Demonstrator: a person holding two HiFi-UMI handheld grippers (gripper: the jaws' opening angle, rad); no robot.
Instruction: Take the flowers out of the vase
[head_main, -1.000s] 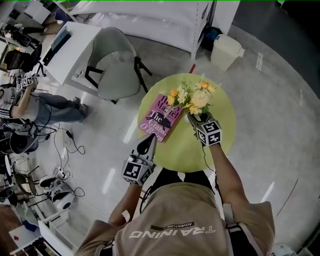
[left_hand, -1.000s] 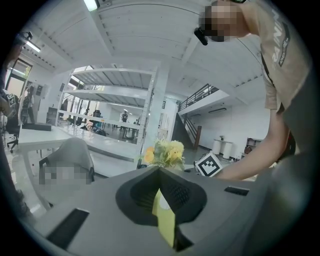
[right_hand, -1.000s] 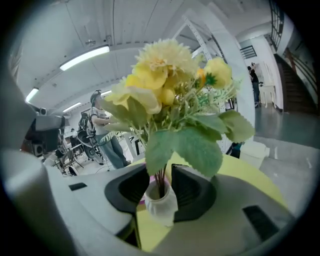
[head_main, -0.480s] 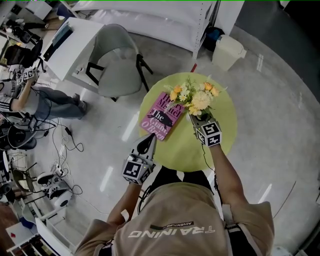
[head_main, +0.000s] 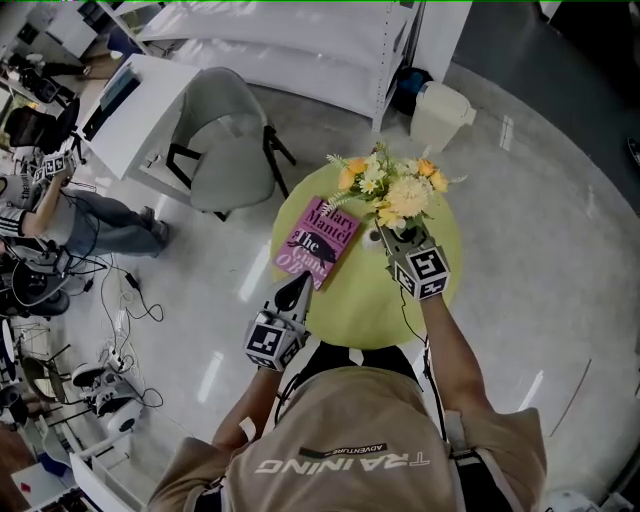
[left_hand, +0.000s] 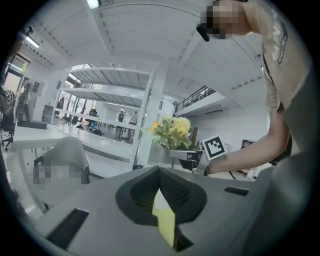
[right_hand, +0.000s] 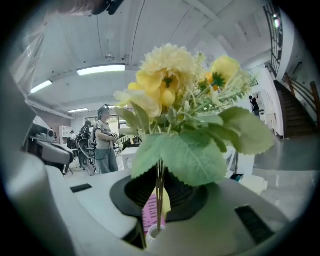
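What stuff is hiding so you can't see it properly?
Vase: right gripper view shows only its white rim, the rest behind the gripper body; in the head view the flowers and right gripper cover it.
Book: title too small to read fully in the head view; only a pink sliver in the right gripper view.
Table: left gripper view shows just a yellow-green sliver between the jaws.
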